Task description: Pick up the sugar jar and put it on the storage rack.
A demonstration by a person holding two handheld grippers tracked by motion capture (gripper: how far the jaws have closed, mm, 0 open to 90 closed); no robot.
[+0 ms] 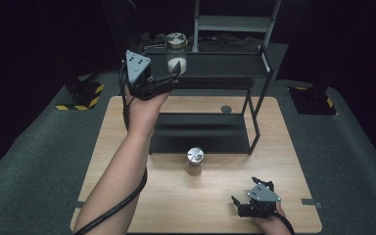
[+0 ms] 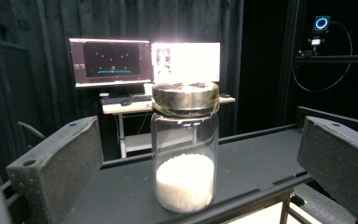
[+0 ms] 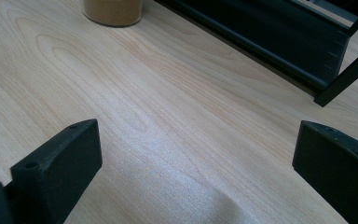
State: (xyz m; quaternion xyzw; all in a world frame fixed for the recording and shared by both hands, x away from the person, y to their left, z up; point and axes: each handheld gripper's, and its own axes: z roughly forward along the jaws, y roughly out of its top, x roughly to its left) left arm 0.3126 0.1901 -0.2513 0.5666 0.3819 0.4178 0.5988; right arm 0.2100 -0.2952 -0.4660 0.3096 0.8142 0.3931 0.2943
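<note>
Jar (image 2: 185, 149) of white grains sits lidded on the shelf (image 2: 256, 161) between my left gripper's (image 2: 191, 163) wide jaws; my right gripper (image 3: 196, 163) gapes empty.

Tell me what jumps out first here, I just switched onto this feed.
A glass jar of white powder with a metal lid stands on the black rack's top shelf, between the open jaws of the left claw. A second jar with brown contents stands on the wooden table in front of the rack. The right claw rests open near the table's front right corner.
</note>
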